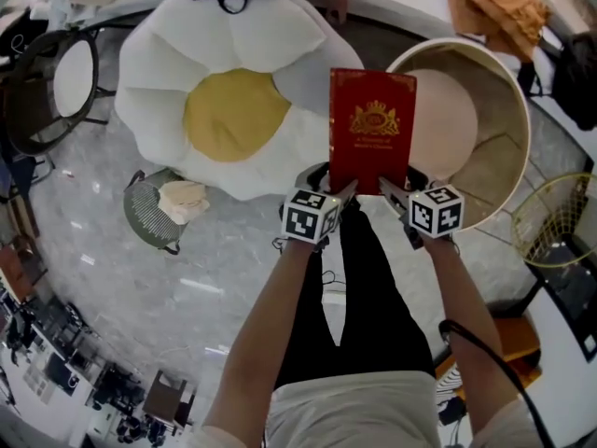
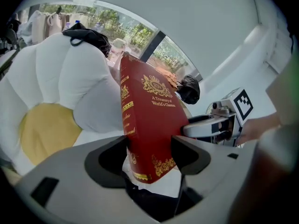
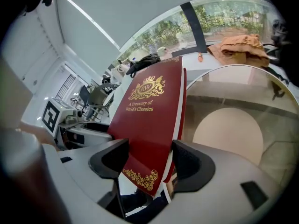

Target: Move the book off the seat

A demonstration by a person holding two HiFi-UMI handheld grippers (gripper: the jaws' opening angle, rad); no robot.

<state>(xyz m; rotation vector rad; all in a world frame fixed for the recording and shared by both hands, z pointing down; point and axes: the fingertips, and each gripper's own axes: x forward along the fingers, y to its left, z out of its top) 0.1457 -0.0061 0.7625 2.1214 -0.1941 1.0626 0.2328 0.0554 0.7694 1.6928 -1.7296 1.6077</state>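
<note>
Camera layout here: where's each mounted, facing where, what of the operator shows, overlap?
Head view: on the person's head, steeply down at the red hardcover book; forearms, trousers, left gripper, right gripper show.
Left gripper view: on that gripper, along jaws shut on the book, toward the white-and-yellow flower-shaped cushion; a hand shows.
Right gripper view: likewise, toward the round beige tub chair.
Shared: all see the book; each gripper view catches the other gripper.
</note>
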